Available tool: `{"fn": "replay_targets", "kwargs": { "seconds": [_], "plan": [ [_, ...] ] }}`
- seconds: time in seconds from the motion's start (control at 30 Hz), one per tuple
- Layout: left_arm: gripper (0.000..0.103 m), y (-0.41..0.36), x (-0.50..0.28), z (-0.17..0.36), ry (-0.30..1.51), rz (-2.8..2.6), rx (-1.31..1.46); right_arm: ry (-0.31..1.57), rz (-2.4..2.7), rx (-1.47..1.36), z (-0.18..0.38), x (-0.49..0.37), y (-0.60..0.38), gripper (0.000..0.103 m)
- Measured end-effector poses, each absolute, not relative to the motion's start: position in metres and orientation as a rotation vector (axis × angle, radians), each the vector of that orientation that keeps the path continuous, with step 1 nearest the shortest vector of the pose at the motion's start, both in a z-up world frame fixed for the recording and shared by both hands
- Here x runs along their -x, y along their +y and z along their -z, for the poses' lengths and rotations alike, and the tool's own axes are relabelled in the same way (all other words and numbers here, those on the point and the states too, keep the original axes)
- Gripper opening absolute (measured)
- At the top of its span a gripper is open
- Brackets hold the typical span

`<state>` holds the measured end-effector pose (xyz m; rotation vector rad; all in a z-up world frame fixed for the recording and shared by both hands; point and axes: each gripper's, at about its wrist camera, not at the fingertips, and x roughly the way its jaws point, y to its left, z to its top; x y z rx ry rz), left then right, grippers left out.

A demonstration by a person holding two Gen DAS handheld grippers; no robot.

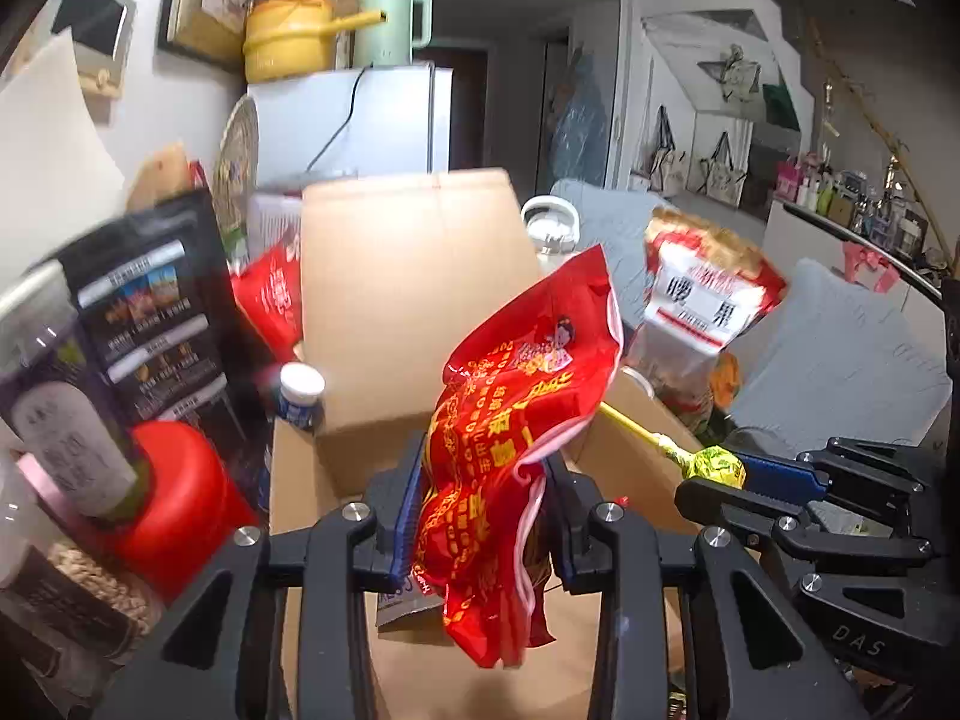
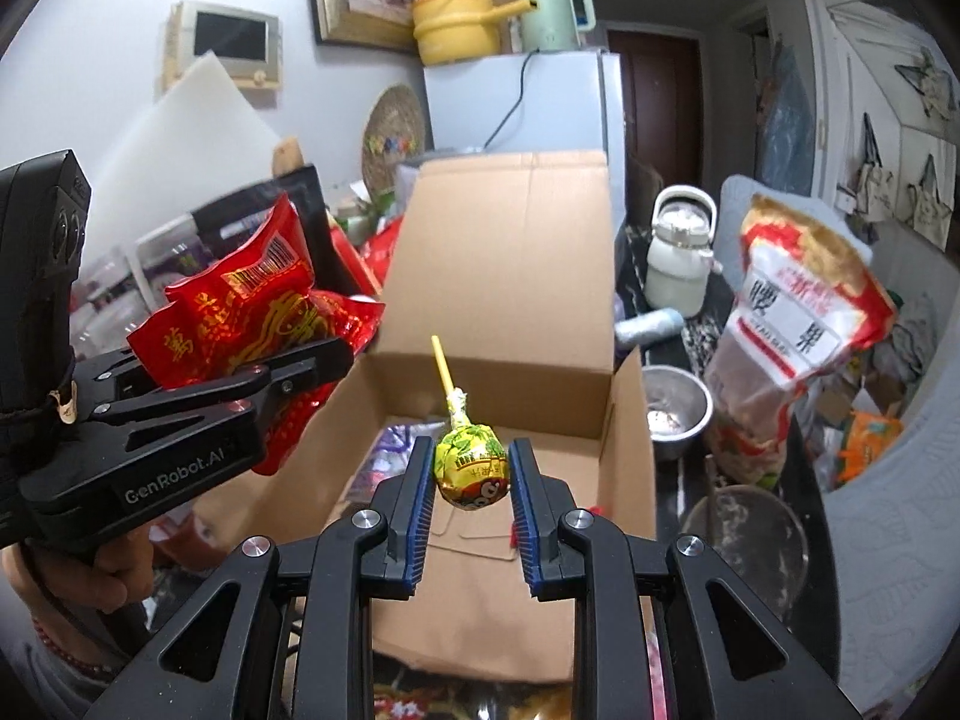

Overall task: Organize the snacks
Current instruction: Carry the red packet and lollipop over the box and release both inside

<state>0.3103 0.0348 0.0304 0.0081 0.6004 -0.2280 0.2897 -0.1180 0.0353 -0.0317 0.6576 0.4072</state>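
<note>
My left gripper (image 1: pixel 483 516) is shut on a red snack bag (image 1: pixel 516 414) with yellow print and holds it above the open cardboard box (image 1: pixel 408 300). The bag also shows at the left of the right wrist view (image 2: pixel 240 312), over the box's left wall. My right gripper (image 2: pixel 471 480) is shut on a yellow-green lollipop (image 2: pixel 471 462), stick pointing up and away, above the box (image 2: pixel 510 276). In the left wrist view the lollipop (image 1: pixel 714 465) and right gripper sit at the right. Some packets lie in the box bottom.
A large red-and-white nut bag (image 2: pixel 786 324) stands right of the box, with a metal bowl (image 2: pixel 678 414) and white kettle (image 2: pixel 678 258) near it. Left of the box are a dark snack bag (image 1: pixel 150 312), a red lid (image 1: pixel 174 480) and a small jar (image 1: pixel 300 396).
</note>
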Motion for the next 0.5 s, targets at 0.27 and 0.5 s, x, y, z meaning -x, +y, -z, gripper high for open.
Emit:
{"fn": "replay_targets", "kwargs": {
  "seconds": [0.27, 0.5],
  "plan": [
    [0.034, 0.035, -0.336, -0.002, 0.712, 0.18, -0.037, 0.727, -0.396, 0.042, -0.007, -0.316, -0.11, 0.024],
    [0.034, 0.033, -0.349, 0.013, 0.785, 0.135, -0.063, 0.803, -0.395, 0.039, 0.014, -0.33, -0.109, 0.027]
  ]
}}
